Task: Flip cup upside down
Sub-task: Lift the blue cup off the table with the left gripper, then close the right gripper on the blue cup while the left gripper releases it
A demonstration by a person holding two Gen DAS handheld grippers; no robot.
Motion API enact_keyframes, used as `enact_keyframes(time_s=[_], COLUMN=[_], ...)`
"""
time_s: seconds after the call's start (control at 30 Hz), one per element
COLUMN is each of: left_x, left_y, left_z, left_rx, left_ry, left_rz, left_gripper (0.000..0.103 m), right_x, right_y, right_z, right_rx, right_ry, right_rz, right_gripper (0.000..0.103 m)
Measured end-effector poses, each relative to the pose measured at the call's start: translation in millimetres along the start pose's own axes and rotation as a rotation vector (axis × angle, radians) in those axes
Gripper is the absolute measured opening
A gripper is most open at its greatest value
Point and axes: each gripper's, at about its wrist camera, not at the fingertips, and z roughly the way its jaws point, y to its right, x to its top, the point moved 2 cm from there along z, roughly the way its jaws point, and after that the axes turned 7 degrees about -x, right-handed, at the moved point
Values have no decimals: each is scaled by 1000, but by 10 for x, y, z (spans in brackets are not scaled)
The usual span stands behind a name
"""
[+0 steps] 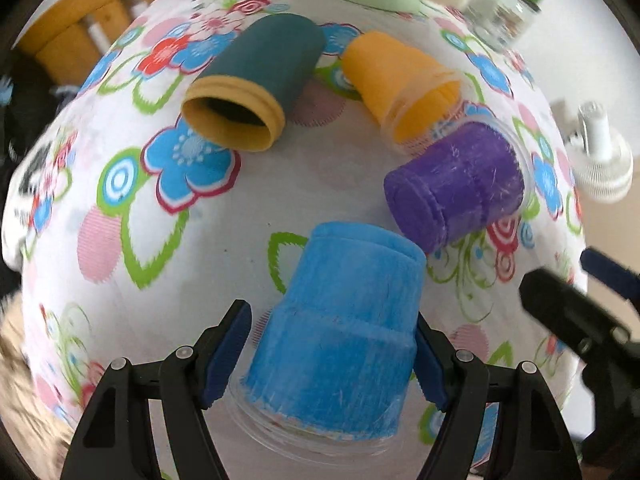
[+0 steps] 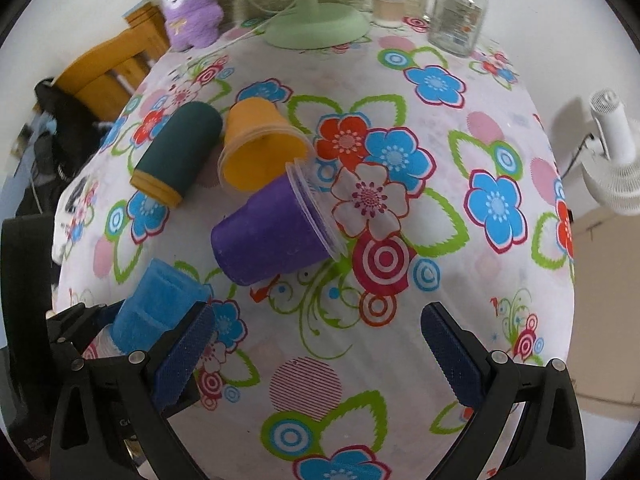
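Domestic room: floral tablecloth (image 2: 400, 128) ahead of the claw; beyond it, purple plush toy (image 2: 192, 8), green desk fan (image 2: 316, 24), wooden chair (image 2: 108, 64) far left.
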Motion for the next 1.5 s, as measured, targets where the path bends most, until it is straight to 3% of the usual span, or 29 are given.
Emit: enact_keyframes(time_s=[0.23,0.43,0.5,0.67,0.8,0.97,1.27,1.5], left_x=[-154,-230,-235,-221,-164,-75,39,230], left_y=[40,160,136,126,193,232,81,-237], left_z=[1,82,76,1,-126,-388,-760,-724], left_rx=[-10,-14,-19,-5,24,58,11,-10], left_ry=[33,41,40,29,27,28,13,-20], left_rz=[-141,-148,-151,-136,-69,86,338,431], left_gripper=[77,79,91,96,97,99,99,99], right_x=[-38,-63,-73,-85,-81,-63,-31,1], right_y=[58,105,118,124,118,77,-249,-459], right_z=[34,68,73,38,-77,-242,-463,-382], right_rx=[9,-2,-2,5,20,36,34,14], right_ry=[-15,-21,-22,-17,-5,10,29,-10], right_rz=[-31,-37,-30,-11,26,104,253,350], right_gripper=[103,103,103,103,103,103,103,103])
